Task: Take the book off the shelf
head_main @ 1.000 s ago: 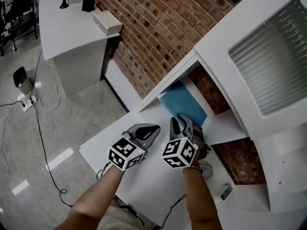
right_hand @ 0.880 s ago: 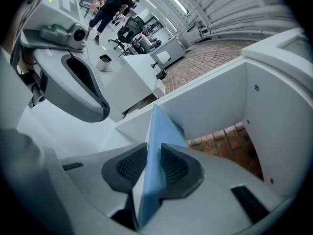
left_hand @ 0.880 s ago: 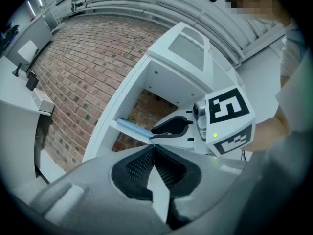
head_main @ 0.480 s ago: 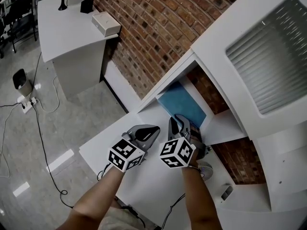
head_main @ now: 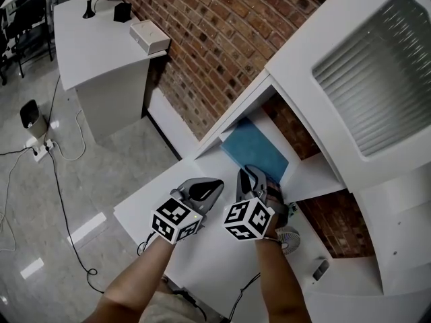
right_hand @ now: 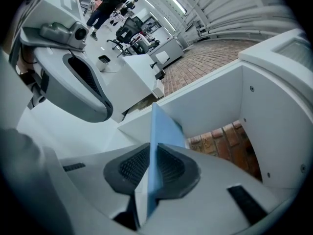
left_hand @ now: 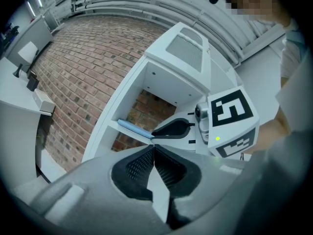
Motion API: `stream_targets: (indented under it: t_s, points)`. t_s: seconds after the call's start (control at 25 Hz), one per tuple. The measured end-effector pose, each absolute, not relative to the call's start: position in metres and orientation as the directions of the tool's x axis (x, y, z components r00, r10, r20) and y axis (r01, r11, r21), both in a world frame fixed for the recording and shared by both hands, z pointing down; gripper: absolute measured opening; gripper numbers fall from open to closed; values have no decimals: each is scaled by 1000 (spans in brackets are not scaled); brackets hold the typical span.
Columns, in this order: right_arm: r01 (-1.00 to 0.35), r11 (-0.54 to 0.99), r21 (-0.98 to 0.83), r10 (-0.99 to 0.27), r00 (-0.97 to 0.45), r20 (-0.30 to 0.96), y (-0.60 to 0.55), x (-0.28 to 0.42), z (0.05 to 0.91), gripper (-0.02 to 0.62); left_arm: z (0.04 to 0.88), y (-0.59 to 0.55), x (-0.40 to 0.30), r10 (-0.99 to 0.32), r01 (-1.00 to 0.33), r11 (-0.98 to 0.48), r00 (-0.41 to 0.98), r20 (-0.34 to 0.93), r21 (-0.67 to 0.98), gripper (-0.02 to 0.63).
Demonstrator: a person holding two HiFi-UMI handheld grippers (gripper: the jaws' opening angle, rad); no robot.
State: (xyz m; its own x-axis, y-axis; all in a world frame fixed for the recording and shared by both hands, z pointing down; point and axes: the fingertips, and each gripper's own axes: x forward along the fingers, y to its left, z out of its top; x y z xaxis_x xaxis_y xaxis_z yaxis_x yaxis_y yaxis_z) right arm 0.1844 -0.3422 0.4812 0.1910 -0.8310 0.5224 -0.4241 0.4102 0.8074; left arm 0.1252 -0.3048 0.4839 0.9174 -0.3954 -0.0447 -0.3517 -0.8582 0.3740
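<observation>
Book (head_main: pixel 254 150) lies flat on the shelf (head_main: pixel 306 173), its near edge facing the open tabletop (head_main: pixel 215 264). Our right tongs (head_main: pixel 252 177) have just been closing and pinch that edge between both pads. Our left tongs (head_main: pixel 214 184), shut and empty, hover just beside.

Both grippers held fwd, side by side.
L gripper (head_main: pixel 204 188) points level, jaws pressed together w/ nothing btwn. R gripper (head_main: pixel 254 178) tilts down, jaws have just been closing, pads now clamp the thin blue book (head_main: pixel 256 147) by its edge. L forearm (head_main: pixel 131 284) & R forearm (head_main: pixel 281 284) bare, extended.
</observation>
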Motion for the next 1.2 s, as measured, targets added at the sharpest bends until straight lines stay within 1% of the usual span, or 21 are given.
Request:
stream_targets:
  t_s: [0.64, 1.2]
  points:
    - [-434, 406, 804, -838, 173, 517, -311, 160, 478, 58, 477, -288, 112, -393, -349, -861, 919, -45, 370, 11]
    - [-425, 392, 816, -841, 196, 505, -302, 154, 480, 60, 476, -279, 101, -392, -350, -860, 919, -43, 371, 11]
